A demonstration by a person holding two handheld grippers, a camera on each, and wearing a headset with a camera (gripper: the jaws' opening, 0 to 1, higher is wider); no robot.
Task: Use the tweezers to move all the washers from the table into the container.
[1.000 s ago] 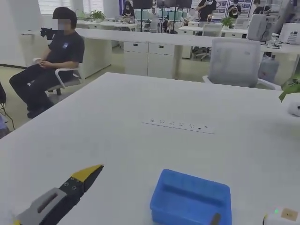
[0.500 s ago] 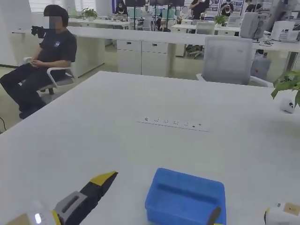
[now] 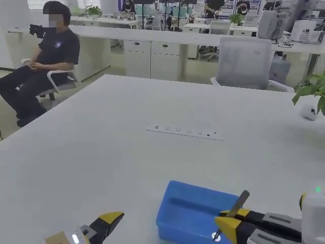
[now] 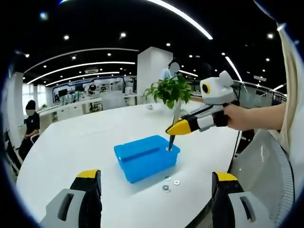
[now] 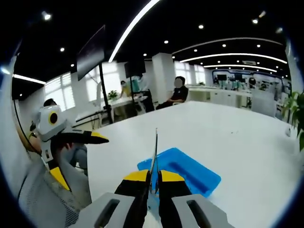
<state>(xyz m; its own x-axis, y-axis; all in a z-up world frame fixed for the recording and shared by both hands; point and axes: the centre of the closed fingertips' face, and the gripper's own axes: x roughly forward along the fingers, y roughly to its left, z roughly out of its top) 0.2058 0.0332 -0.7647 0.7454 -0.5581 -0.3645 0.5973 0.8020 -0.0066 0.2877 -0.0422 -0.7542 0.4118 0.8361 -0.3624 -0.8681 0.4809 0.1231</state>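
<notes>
A blue container (image 3: 190, 208) stands near the table's front edge. My right gripper (image 3: 226, 227) reaches in from the right, shut on slim tweezers (image 3: 237, 202) whose tip hangs at the container's near right rim; whether the tip holds a washer I cannot tell. In the left gripper view the right gripper (image 4: 183, 127) holds the tweezers (image 4: 175, 121) over the container (image 4: 142, 159), and three washers (image 4: 169, 183) lie on the table just in front of it. My left gripper (image 4: 155, 175) is open and empty. The right gripper view has the tweezers (image 5: 155, 149) clamped above the container (image 5: 192, 175).
A power strip (image 3: 185, 132) lies flat in the table's middle. A grey office chair (image 3: 246, 58) stands behind the far edge, and a person (image 3: 45, 56) sits at the far left. A plant (image 3: 311, 90) and a small white object (image 3: 308, 113) are at the right edge.
The right gripper with the tweezers has risen from the bottom right to the container's near rim. The left gripper has sunk lower. The head camera has shifted a little.
</notes>
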